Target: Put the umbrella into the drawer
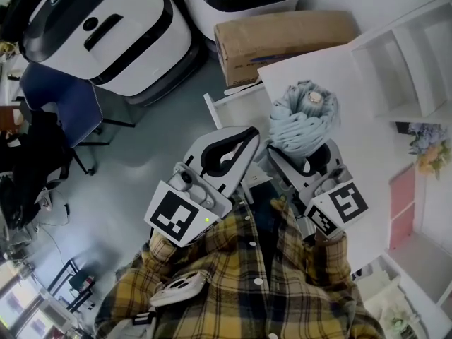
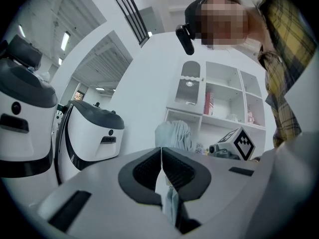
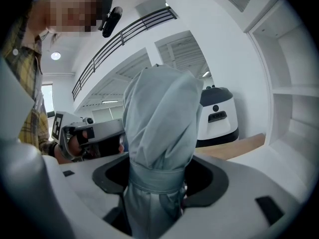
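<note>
The folded pale blue umbrella [image 1: 304, 115] stands upright, its tip pointing up at the head camera. My right gripper [image 1: 302, 159] is shut on its lower part. In the right gripper view the umbrella [image 3: 159, 128] rises out of the right gripper [image 3: 159, 176], a fabric band wrapped round it at jaw level. My left gripper [image 1: 244, 143] sits just left of the umbrella with its jaws shut. In the left gripper view the left gripper [image 2: 161, 156] has its tips touching. A pale blue strip [image 2: 172, 208] shows behind them; whether it is pinched is unclear. No drawer is identifiable.
A white table [image 1: 367, 140] lies under the umbrella, with a white shelf unit [image 1: 406, 62] at its far right. A cardboard box [image 1: 282, 41] and two large white machines [image 1: 106, 27] stand on the floor behind. A blue chair [image 1: 60, 101] is at the left.
</note>
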Demonstrator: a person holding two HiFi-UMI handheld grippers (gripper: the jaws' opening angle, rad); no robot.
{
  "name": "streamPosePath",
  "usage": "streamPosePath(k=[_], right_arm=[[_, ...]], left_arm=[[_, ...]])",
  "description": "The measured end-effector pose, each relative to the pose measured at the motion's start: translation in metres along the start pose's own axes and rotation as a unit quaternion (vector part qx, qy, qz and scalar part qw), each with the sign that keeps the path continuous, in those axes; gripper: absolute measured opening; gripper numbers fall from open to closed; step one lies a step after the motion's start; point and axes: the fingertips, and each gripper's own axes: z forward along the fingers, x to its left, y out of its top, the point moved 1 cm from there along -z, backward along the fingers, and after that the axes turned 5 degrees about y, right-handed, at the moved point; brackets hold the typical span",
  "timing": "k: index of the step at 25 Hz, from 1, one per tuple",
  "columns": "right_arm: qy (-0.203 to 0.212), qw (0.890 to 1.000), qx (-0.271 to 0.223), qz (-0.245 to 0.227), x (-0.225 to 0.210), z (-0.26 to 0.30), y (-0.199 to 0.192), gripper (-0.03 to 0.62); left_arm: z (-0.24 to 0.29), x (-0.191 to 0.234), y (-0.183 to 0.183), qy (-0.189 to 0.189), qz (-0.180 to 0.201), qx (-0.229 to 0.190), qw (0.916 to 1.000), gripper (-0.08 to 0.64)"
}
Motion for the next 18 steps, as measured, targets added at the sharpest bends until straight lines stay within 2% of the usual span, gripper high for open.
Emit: streamPosePath(k=[10,18], right_arm=[[-0.007,0.999,0.027,0.027,-0.011,0.035,-0.036,0.31],[-0.026,0.996,0.056,0.06,-0.031,0.059,-0.091,0.311]], left_arm=[[0.007,0.025,-0.028,0.019,0.025,-0.01,0.9995,0.023],[0.016,0.037,-0.066,0.047,0.034,-0.02,0.9981,0.023]])
